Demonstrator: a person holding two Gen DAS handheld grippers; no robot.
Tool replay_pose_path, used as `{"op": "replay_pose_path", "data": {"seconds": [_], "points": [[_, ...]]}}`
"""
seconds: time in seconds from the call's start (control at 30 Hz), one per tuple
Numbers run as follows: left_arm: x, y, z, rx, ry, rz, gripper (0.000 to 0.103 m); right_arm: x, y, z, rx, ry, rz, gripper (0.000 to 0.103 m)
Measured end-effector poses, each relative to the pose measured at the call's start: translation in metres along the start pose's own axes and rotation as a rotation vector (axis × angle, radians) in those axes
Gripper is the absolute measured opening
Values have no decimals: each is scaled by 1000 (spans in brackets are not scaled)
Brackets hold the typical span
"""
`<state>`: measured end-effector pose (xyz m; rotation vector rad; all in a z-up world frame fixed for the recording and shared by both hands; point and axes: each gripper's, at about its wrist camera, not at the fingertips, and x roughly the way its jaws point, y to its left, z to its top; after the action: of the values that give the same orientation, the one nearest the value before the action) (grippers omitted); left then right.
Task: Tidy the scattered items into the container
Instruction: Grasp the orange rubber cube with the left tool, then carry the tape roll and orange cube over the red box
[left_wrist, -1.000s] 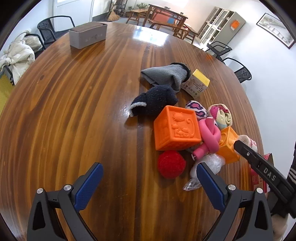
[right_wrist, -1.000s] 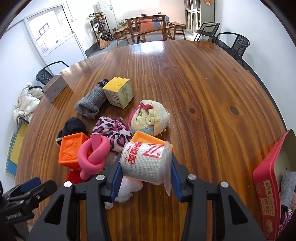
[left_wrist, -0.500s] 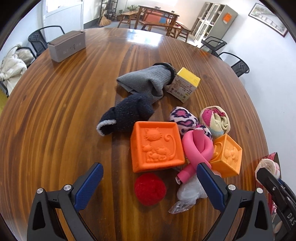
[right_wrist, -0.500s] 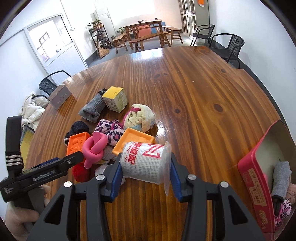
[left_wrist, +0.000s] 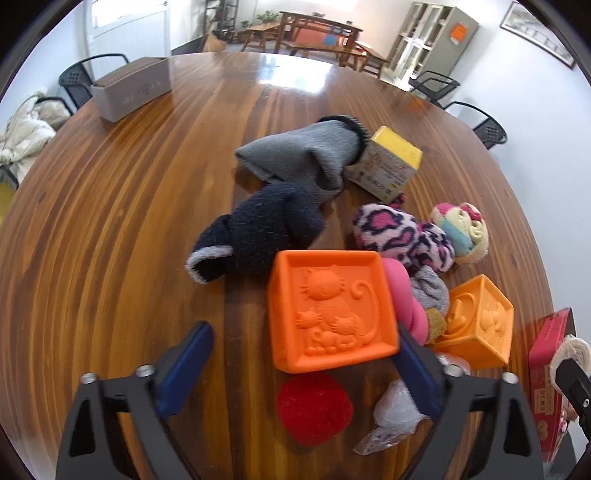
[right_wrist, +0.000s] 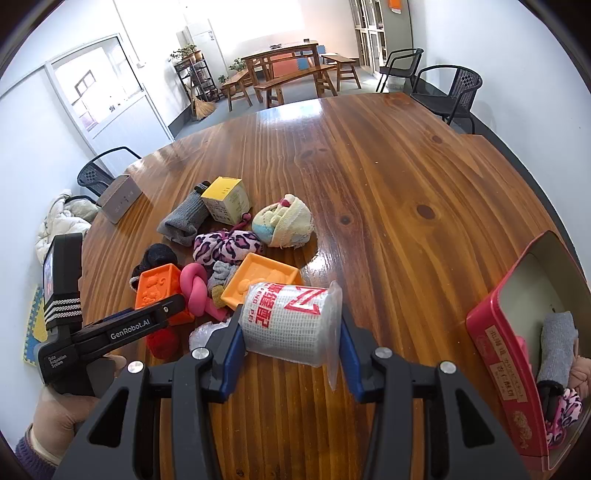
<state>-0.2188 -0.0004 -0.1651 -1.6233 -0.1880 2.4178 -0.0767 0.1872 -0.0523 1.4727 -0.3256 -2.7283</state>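
Gauze roll (right_wrist: 291, 325), wrapped in clear plastic with red lettering, sits clamped between the blue pads of the right gripper (right_wrist: 291, 341), held above the table (right_wrist: 388, 192) with the red tin (right_wrist: 498, 354) off to its right. A second ago that tin showed only as a strip at the frame's edge; now its pale inside is exposed, with a grey rolled sock (right_wrist: 556, 347) and a pink patterned piece (right_wrist: 563, 413) lying in it. The pile of scattered items has slid further left and away from the roll.

The left gripper (left_wrist: 299, 373) has its jaws spread wide with nothing between the pads. It has come closer to the pile: the orange cat block (left_wrist: 328, 310) fills far more of its view than before, and the right blue pad now lies just beside the block's lower corner. A red pompom (left_wrist: 314, 406) lies below the block and a dark navy sock (left_wrist: 258, 232) beyond it.

The table is glossy brown wood with strong grain. Black chairs (right_wrist: 447, 92) stand at its far end, and benches (right_wrist: 288, 79) stand near a bright window.
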Motion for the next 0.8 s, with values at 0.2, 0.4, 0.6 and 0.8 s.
{"op": "replay_pose_path", "data": {"seconds": [0.2, 0.4, 0.6, 0.8], "points": [[-3, -16, 0, 47, -7, -26, 59, -4, 2, -3, -9, 3, 11, 49], [-21, -10, -1, 35, -44, -17, 59, -18, -7, -6, -3, -14, 17, 49], [-50, -31, -3, 49, -94, -38, 59, -34, -25, -11, 12, -30, 24, 49], [-69, -78, -10, 105, -125, -96, 59, -58, -58, -15, 41, -61, 6, 49]]}}
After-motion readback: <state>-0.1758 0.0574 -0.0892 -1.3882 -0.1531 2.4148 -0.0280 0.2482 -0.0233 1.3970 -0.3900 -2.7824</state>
